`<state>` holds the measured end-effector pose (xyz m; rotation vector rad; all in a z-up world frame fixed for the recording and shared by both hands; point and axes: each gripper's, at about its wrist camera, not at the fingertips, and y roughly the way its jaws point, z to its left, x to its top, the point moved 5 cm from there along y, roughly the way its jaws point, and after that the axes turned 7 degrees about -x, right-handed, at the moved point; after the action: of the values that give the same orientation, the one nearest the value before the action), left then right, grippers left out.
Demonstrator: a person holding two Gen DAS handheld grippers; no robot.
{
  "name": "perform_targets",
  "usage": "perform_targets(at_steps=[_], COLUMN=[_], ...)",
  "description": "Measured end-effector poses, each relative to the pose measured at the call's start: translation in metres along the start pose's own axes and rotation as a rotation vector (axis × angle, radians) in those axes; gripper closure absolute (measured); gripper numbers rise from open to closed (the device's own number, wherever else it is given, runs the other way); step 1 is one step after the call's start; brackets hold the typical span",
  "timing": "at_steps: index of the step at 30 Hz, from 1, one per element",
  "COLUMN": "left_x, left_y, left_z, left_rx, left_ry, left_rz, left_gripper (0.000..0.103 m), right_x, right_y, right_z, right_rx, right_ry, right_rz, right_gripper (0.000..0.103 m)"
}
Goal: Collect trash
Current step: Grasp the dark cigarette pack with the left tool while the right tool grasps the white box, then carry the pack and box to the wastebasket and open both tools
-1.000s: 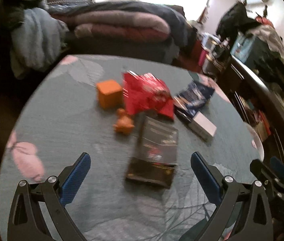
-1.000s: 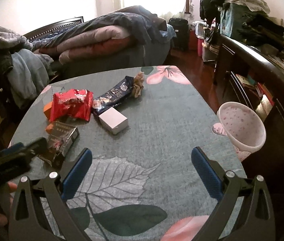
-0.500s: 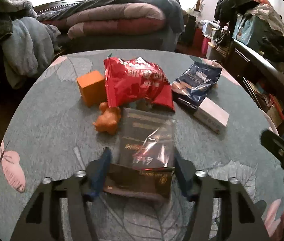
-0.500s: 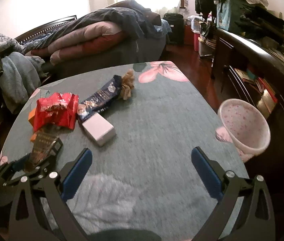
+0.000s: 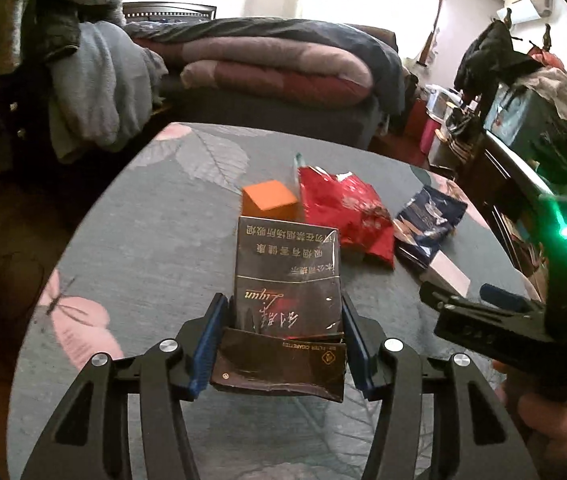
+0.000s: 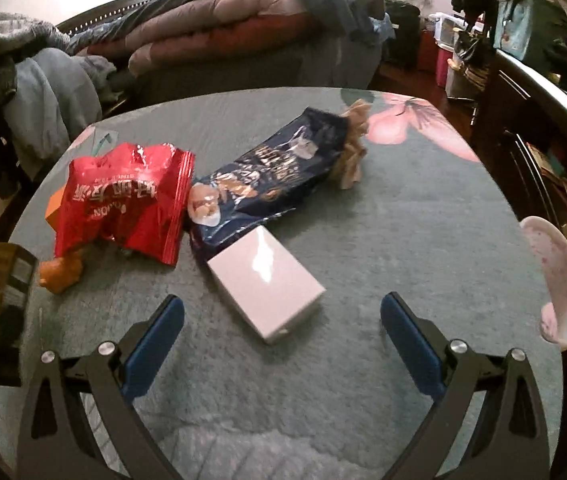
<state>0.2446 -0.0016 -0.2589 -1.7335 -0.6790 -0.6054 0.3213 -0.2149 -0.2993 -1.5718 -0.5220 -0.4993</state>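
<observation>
Already the cigarette pack (image 5: 287, 300) sits low centre in the left view, pinched between the left gripper (image 5: 279, 344)'s pads. Its torn lid flaps loose, so it could slip. Lower centre opposite, the right gripper (image 6: 281, 344) stands spread near the white box (image 6: 265, 282).
</observation>
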Motion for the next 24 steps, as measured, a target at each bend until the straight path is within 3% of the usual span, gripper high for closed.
perform_targets(at_steps=[4,8,9,17,24], left_x=[0.002,0.001,0.001,0.004,0.01], left_y=[-0.003,-0.002,-0.002,-0.006,-0.01], left_z=[0.002,0.0,-0.002,-0.018,-0.057], left_rx=[0.007,0.01,0.009,0.012,-0.017], left_ry=[-0.002,0.004,0.005,0.035,0.098], left_rz=[-0.004,0.001,0.003,0.0,-0.016], left_gripper=[0.047,0.047,0.047,0.047,0.047], right_x=[0.0,0.001,0.001,-0.002,-0.01], right_y=[0.002,-0.003,-0.004,-0.026,-0.054], right_z=[0.01,0.017,0.017,0.001,-0.047], right_rx=[-0.015,0.013,0.025,0.05,0.059], right_ry=[-0.046,-0.073,-0.077,-0.043,0.045], right_rz=[-0.009,-0.017,-0.014,-0.054,-0.096], right_gripper=[0.022,0.051,0.054,0.055,0.055])
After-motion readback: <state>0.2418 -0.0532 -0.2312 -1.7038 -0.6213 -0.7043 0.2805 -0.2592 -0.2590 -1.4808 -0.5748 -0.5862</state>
